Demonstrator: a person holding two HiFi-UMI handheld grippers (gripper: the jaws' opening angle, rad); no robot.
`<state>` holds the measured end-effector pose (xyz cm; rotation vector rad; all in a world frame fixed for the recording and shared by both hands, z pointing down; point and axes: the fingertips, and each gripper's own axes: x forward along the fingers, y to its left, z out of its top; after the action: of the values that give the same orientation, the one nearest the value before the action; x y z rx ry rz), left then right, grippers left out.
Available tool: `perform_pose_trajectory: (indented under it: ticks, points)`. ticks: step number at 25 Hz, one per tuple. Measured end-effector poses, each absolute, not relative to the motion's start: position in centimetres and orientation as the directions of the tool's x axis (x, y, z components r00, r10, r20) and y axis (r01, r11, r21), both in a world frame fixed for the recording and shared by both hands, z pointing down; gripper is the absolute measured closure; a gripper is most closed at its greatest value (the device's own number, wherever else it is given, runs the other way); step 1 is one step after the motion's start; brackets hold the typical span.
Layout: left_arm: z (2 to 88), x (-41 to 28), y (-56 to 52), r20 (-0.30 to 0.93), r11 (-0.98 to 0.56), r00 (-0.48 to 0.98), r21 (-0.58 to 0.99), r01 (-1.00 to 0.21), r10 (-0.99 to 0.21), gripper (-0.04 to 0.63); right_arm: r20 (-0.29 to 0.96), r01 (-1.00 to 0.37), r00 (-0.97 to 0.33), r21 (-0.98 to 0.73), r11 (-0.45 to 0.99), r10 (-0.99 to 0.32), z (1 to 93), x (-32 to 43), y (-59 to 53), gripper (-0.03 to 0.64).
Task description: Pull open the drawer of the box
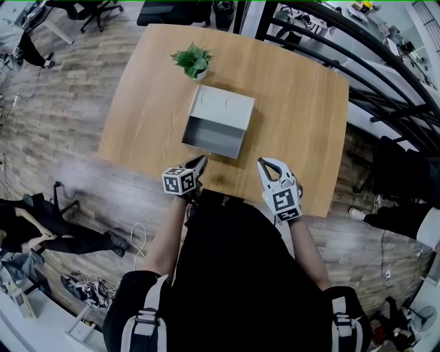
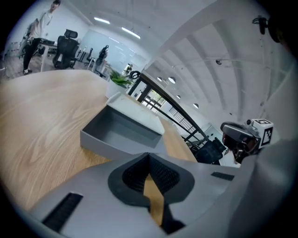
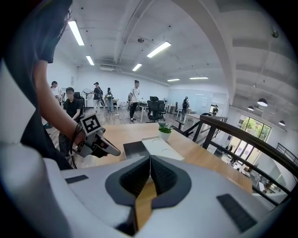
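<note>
A grey box [image 1: 223,106] stands in the middle of the wooden table [image 1: 295,103]. Its drawer [image 1: 213,137] is slid out toward me and shows an empty inside [image 2: 118,132]. My left gripper [image 1: 200,162] hovers at the table's near edge, just in front of the drawer's left corner; its pads [image 2: 160,174] meet with nothing between them. My right gripper [image 1: 265,166] is held a little to the right of the drawer, apart from it, and its pads [image 3: 160,176] also meet on nothing. The box [image 3: 163,148] and the left gripper [image 3: 109,149] show in the right gripper view.
A small potted plant [image 1: 193,60] stands on the table behind the box. A black railing [image 1: 385,75] runs along the table's right side. Office chairs [image 1: 96,10] and several people [image 3: 70,104] are beyond the table. Cables [image 1: 137,240] lie on the floor at the left.
</note>
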<state>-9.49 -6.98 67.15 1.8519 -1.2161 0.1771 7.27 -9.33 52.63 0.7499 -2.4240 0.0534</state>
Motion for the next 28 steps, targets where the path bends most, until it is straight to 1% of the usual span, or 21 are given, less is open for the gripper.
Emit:
perform_pose_trajectory:
  ticks: [15,22,28]
  points:
    - [58.1,-4.4,-6.0,0.452,-0.319,0.493,0.408,-0.855,-0.743,0.571,0.509,-0.477,-0.725,0.115,0.871,-0.464,52.5,9.4,-8.3,0.592]
    - [53.3,-3.1,-5.2,0.345,-0.300,0.450,0.409,-0.862,-0.824,0.571,0.483,-0.445,-0.757,0.113,0.888,-0.441,52.4,10.0,-7.0,0.592]
    - [51.6,-2.5,-4.2,0.328,-0.304,0.428,0.365,-0.880,-0.842,0.571,0.467,-0.431,-0.773,0.110,0.895,-0.430,52.3,10.4,-6.6,0.592]
